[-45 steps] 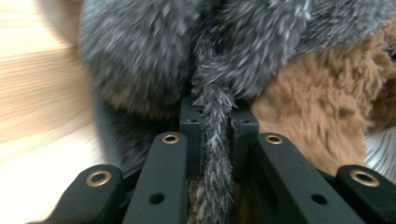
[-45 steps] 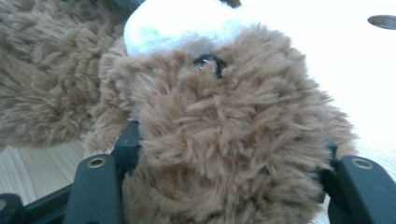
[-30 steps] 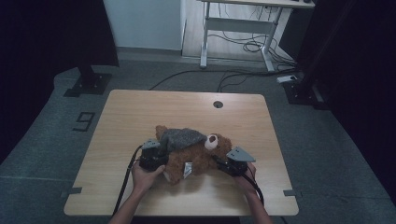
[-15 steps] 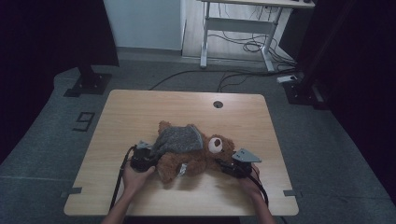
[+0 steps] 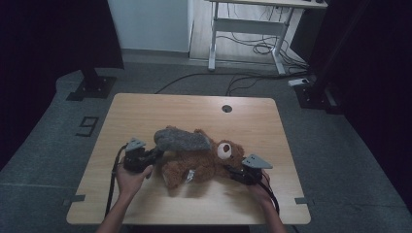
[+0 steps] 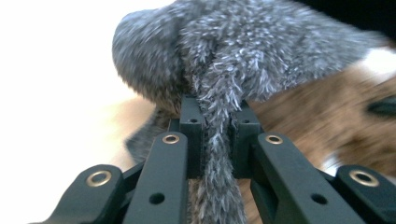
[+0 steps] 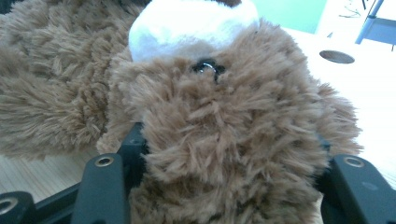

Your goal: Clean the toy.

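wooden table: brown teddy bear under grey fur garment; cable hole beyond.

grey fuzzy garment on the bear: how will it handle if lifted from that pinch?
Probably floppy: the grey fuzzy garment bunches into a thin fold between the left gripper fingers. Likely light and not slippery, given its shaggy pile. It may drag on the teddy bear beneath it.

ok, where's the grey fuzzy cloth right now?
High view: the grey fuzzy cloth lies draped over the brown teddy bear near the table's middle, its left end pinched in the left gripper.
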A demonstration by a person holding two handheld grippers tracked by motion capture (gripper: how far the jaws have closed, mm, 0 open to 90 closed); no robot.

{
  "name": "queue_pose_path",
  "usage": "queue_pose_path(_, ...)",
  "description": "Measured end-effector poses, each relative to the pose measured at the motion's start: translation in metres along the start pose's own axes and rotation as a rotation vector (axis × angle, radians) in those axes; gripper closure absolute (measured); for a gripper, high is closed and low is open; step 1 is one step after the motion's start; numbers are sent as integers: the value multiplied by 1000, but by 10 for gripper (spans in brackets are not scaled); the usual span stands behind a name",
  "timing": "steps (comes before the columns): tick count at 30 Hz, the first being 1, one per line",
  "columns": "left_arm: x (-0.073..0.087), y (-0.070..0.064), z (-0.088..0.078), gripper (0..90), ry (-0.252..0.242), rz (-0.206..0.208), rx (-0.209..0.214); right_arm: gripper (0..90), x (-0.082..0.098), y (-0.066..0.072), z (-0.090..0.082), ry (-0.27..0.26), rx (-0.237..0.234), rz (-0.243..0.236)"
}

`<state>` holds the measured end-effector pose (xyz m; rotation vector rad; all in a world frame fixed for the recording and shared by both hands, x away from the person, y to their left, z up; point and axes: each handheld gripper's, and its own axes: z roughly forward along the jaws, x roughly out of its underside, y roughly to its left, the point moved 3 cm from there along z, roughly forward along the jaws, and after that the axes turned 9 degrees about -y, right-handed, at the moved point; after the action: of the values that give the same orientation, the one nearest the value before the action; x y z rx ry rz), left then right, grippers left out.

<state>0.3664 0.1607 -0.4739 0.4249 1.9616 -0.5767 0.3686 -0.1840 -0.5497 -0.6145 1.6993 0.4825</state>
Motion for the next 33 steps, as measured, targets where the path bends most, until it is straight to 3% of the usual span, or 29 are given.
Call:
queue_pose_path(4,-17,-32,23,782,-10,33,79,394,0,0,0,-2,0,2)
queue_pose_path(5,-20,-47,37,780,-6,42,111,393,0,0,0,-3,0,3)
queue_pose_path(6,-21,-52,43,780,3,57,120,393,0,0,0,-3,0,4)
queue_pose_path(10,-16,-64,61,777,34,62,140,393,0,0,0,-3,0,4)
queue_pose_path(12,-11,-65,69,780,52,60,131,392,1,0,0,-3,0,5)
queue_pose_path(16,-2,-51,64,795,53,-7,151,390,1,0,0,0,-4,-3)
queue_pose_path(19,2,-44,58,803,46,-22,148,389,1,1,-1,2,-5,-9)
queue_pose_path(22,6,-34,49,804,42,-35,123,388,1,1,-1,3,-5,-8)
queue_pose_path(24,13,-22,42,806,73,-21,67,388,1,0,0,2,-5,-2)
queue_pose_path(25,13,-22,42,808,73,-21,67,388,1,0,0,2,-5,-2)
queue_pose_path(26,21,-12,40,809,104,-32,51,388,1,0,0,0,-5,1)
queue_pose_path(33,36,11,32,811,128,-69,21,387,1,-1,-1,1,-8,1)
